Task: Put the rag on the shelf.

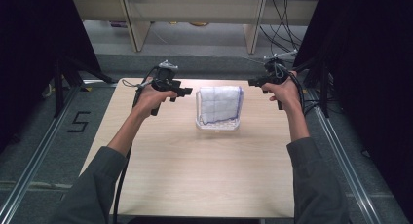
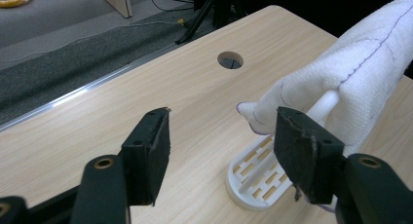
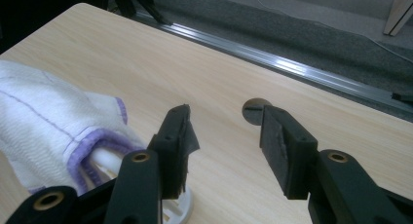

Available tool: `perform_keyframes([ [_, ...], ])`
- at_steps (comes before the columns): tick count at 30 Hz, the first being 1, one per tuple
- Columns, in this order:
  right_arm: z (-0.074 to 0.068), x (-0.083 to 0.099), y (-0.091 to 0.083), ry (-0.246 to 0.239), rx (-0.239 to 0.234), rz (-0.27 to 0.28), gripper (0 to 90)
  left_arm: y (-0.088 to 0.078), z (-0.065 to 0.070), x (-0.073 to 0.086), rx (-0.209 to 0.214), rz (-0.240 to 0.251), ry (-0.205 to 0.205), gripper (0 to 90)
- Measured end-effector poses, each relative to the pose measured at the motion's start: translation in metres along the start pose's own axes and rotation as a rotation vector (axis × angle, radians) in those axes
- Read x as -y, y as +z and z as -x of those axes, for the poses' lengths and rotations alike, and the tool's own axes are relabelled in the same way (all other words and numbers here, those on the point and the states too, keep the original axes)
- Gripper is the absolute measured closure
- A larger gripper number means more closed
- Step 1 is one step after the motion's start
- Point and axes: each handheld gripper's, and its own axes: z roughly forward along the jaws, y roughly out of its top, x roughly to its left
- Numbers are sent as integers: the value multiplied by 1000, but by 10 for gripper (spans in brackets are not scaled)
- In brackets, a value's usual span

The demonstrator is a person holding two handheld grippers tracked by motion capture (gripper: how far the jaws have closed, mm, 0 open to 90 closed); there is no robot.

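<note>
**Cloth draped on the rack, both grippers standing clear**

A white cloth (image 1: 220, 103) with thin purple stitching and a purple hem is hanging over a white plastic rack (image 1: 218, 125) that is sitting near the middle of the wooden counter (image 1: 195, 175), toward its far half. The cloth is covering the rack's upright bar on both sides, so the draping looks done, or very nearly so.

The left gripper (image 1: 181, 92) is hovering just left of the rack, and its jaws are standing released with nothing between them; in the left gripper view the cloth's corner (image 2: 253, 114) and the slotted base (image 2: 253, 177) are lying just beyond the jaws, apart from the pads. The right gripper (image 1: 254, 81) is holding off to the right of the rack, its jaws likewise parted and empty, with the cloth's hemmed edge (image 3: 92, 139) lying beside them.

What seems left, at most, is smoothing the cloth or pulling the hands away.

The only readable mark is a "5" (image 1: 79, 122) taped on the floor left of the counter; the cloth and rack are showing no label.
</note>
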Motion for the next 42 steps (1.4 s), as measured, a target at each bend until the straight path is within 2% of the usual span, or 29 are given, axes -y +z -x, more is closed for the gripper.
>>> perform_keyframes([
  [4,-3,5,-9,5,1,-18,537,-4,1,6,1,0,-7,358],
  [5,-1,6,-9,-32,-2,6,537,-5,1,8,2,2,-5,356],
  [8,0,10,-13,-41,-5,18,535,-7,2,12,5,3,-13,347],
  [9,-4,13,-17,-15,-6,-8,530,-8,3,14,6,7,-20,344],
  [12,-6,16,-19,-26,-3,-1,524,-13,7,19,25,30,-35,340],
  [13,-8,19,-23,-50,-3,0,513,-13,10,22,30,44,-51,338],
  [15,-11,21,-27,-44,0,2,513,-16,15,28,38,43,-34,335],
  [19,-14,27,-31,-79,-1,11,505,-20,23,36,50,50,-31,331],
  [22,-16,29,-34,-81,7,2,489,-23,25,40,60,33,-13,327],
  [24,-18,33,-37,-95,2,4,488,-24,29,44,69,43,-26,318],
  [26,-19,34,-39,-92,9,6,488,-25,31,46,72,46,-24,318],
  [27,-21,37,-41,-98,-4,13,487,-27,33,48,84,51,-19,316],
  [28,-20,38,-41,-121,-5,14,484,-27,35,49,85,54,-23,314],
  [30,-24,41,-44,-111,0,0,476,-28,38,52,85,58,-14,309],
  [31,-24,43,-43,-125,-1,29,475,-29,39,53,90,58,-9,306],
  [32,-25,44,-46,-124,-5,15,472,-30,39,54,92,52,4,305],
  [34,-27,46,-46,-115,-17,18,464,-30,41,55,87,61,0,301],
  [35,-29,49,-46,-145,-22,43,451,-31,43,58,96,66,-5,293],
  [36,-29,50,-47,-151,-25,38,444,-31,43,58,96,66,-5,291],
  [39,-36,55,-50,-137,-42,53,421,-34,47,65,106,74,2,287],
  [40,-37,57,-50,-152,-46,67,416,-35,48,67,110,80,-2,285],
  [41,-37,57,-50,-152,-46,67,416,-35,48,67,110,80,-2,282],
  [42,-40,58,-52,-131,-56,46,410,-36,50,69,110,80,-1,282],
])
